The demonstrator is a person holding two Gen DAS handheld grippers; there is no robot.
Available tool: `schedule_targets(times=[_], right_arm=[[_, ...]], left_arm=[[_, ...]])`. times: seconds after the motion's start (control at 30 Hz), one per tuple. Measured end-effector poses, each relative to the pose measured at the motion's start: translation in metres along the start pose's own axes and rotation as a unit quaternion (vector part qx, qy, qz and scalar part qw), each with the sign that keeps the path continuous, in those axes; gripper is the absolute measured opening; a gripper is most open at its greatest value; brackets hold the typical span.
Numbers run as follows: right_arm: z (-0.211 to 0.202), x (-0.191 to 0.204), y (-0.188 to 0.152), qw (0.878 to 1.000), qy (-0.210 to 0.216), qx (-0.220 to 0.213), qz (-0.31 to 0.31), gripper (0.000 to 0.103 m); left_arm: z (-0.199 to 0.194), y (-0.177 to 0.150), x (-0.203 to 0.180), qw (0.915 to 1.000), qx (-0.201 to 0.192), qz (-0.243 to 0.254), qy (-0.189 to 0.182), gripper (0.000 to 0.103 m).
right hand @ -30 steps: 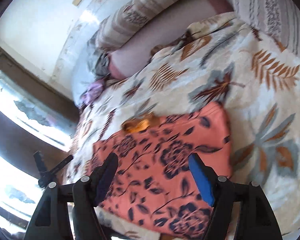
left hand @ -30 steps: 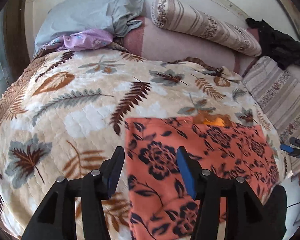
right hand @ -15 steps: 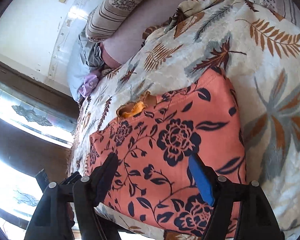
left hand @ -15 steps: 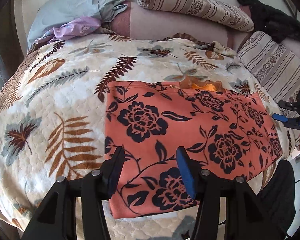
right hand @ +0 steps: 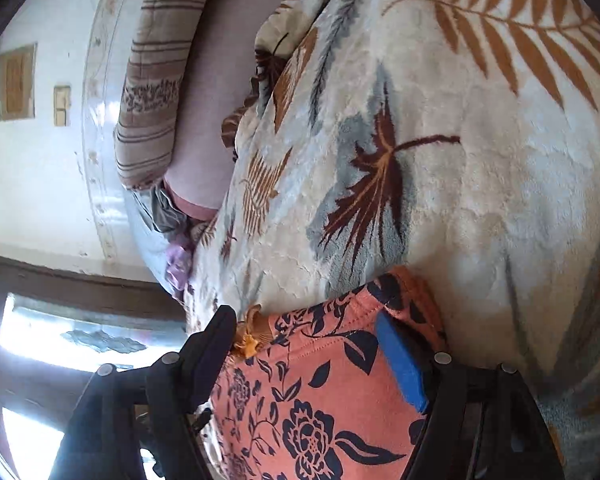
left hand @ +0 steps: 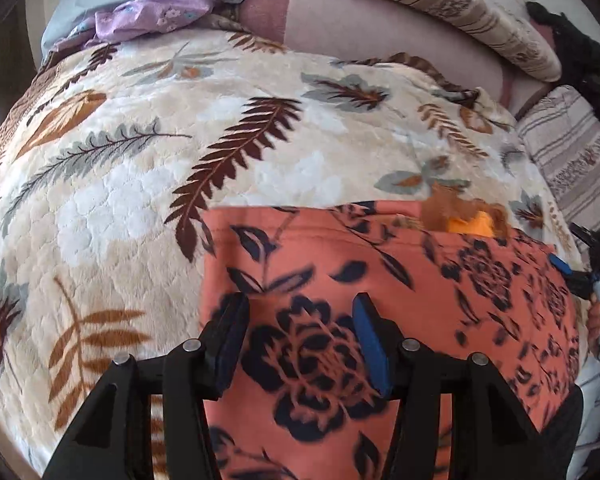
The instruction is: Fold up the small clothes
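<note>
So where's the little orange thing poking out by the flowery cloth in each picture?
Left wrist: orange bit at the flowery cloth's far edge, right of centre.
Right wrist: orange bit lower middle, beside the left finger.
Shared landmark: striped pillow.

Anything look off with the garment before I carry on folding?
One thing: an orange-brown scrap of fabric pokes out from under the far edge of the coral floral garment, bunched rather than tucked flat. Otherwise the garment lies smooth on the leaf-print blanket.
</note>
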State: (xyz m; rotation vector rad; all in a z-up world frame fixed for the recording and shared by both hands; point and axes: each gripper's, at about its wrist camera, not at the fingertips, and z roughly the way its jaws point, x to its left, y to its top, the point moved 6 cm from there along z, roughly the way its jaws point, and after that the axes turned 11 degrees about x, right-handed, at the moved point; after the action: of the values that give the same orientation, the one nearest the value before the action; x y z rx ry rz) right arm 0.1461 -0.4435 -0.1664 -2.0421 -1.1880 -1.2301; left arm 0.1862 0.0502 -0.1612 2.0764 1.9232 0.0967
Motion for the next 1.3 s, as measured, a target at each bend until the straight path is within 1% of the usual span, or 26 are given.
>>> schedule_targets(times=[0.03, 0.07, 0.13, 0.2, 0.27, 0.33, 0.4, 0.43, 0.5, 0.57, 0.63, 0.73, 0.8, 0.87, 1.0, 1.07, 1.13, 1.17, 1.23, 1.27, 1.3], right_arm=[[0.001, 0.003, -0.002, 1.0, -0.007, 0.001, -0.014, 0.076], [0.002, 0.004, -0.003, 1.0, -0.013, 0.002, -0.023, 0.075], [0.003, 0.003, -0.004, 1.0, -0.01, 0.0, -0.022, 0.075], [0.003, 0.001, -0.003, 1.0, -0.004, -0.002, -0.015, 0.074], [0.004, 0.001, -0.003, 1.0, -0.01, -0.001, -0.016, 0.074], [0.001, 0.003, -0.005, 0.999, -0.031, -0.002, -0.016, 0.074], [-0.005, 0.013, -0.013, 0.998, -0.064, -0.007, -0.018, 0.076], [-0.009, 0.022, -0.019, 0.997, -0.072, -0.008, -0.032, 0.076], [-0.02, 0.044, -0.037, 0.995, -0.07, -0.006, -0.064, 0.077], [-0.031, 0.059, -0.062, 0.995, -0.059, -0.002, -0.081, 0.077], [-0.036, 0.067, -0.092, 0.995, -0.046, 0.019, -0.091, 0.078], [-0.037, 0.061, -0.142, 0.995, -0.035, 0.049, -0.084, 0.081], [-0.032, 0.048, -0.172, 0.995, -0.021, 0.072, -0.064, 0.081], [-0.026, 0.034, -0.199, 0.996, -0.013, 0.082, -0.036, 0.081], [-0.02, 0.014, -0.241, 0.997, 0.025, 0.069, 0.026, 0.081], [-0.014, 0.004, -0.252, 0.997, 0.023, 0.061, 0.049, 0.081], [-0.013, -0.007, -0.254, 0.996, 0.016, 0.041, 0.074, 0.081], [-0.015, -0.011, -0.253, 0.996, 0.023, 0.029, 0.086, 0.081], [-0.024, -0.022, -0.246, 0.994, 0.024, -0.007, 0.108, 0.081], [-0.027, -0.025, -0.239, 0.992, 0.025, -0.028, 0.119, 0.081], [-0.033, -0.03, -0.233, 0.99, 0.036, -0.046, 0.128, 0.081]], left_arm=[[0.01, 0.007, 0.007, 0.9999, 0.004, -0.011, 0.003, 0.055], [0.014, 0.016, 0.012, 0.9999, -0.003, -0.016, -0.001, 0.055], [0.014, 0.027, 0.014, 0.9998, -0.007, -0.018, 0.001, 0.055], [0.012, 0.031, 0.016, 0.9997, -0.004, -0.024, 0.003, 0.055], [0.011, 0.031, 0.02, 0.9993, -0.001, -0.037, -0.009, 0.055], [0.008, 0.031, 0.024, 0.9989, 0.002, -0.047, -0.004, 0.055], [-0.001, 0.03, 0.03, 0.9977, 0.001, -0.064, 0.022, 0.055], [-0.009, 0.028, 0.032, 0.9972, -0.006, -0.072, 0.019, 0.055], [-0.028, 0.022, 0.034, 0.9966, -0.027, -0.078, -0.001, 0.055], [-0.046, 0.009, 0.032, 0.9965, -0.044, -0.071, -0.007, 0.055], [-0.059, -0.011, 0.025, 0.9969, -0.05, -0.058, -0.016, 0.058], [-0.067, -0.048, 0.008, 0.9985, -0.042, -0.026, -0.023, 0.06], [-0.068, -0.074, -0.008, 0.9991, -0.032, -0.002, -0.028, 0.061], [-0.067, -0.094, -0.025, 0.999, -0.027, 0.015, -0.033, 0.061], [-0.059, -0.114, -0.059, 0.9977, -0.022, 0.032, -0.055, 0.062], [-0.052, -0.115, -0.078, 0.9973, -0.02, 0.043, -0.056, 0.063], [-0.048, -0.111, -0.095, 0.9966, -0.022, 0.054, -0.058, 0.063], [-0.048, -0.109, -0.103, 0.9963, -0.028, 0.056, -0.059, 0.062], [-0.047, -0.105, -0.116, 0.9954, -0.041, 0.061, -0.061, 0.063], [-0.044, -0.103, -0.121, 0.9953, -0.042, 0.064, -0.06, 0.063], [-0.039, -0.102, -0.125, 0.9956, -0.04, 0.066, -0.053, 0.063]])
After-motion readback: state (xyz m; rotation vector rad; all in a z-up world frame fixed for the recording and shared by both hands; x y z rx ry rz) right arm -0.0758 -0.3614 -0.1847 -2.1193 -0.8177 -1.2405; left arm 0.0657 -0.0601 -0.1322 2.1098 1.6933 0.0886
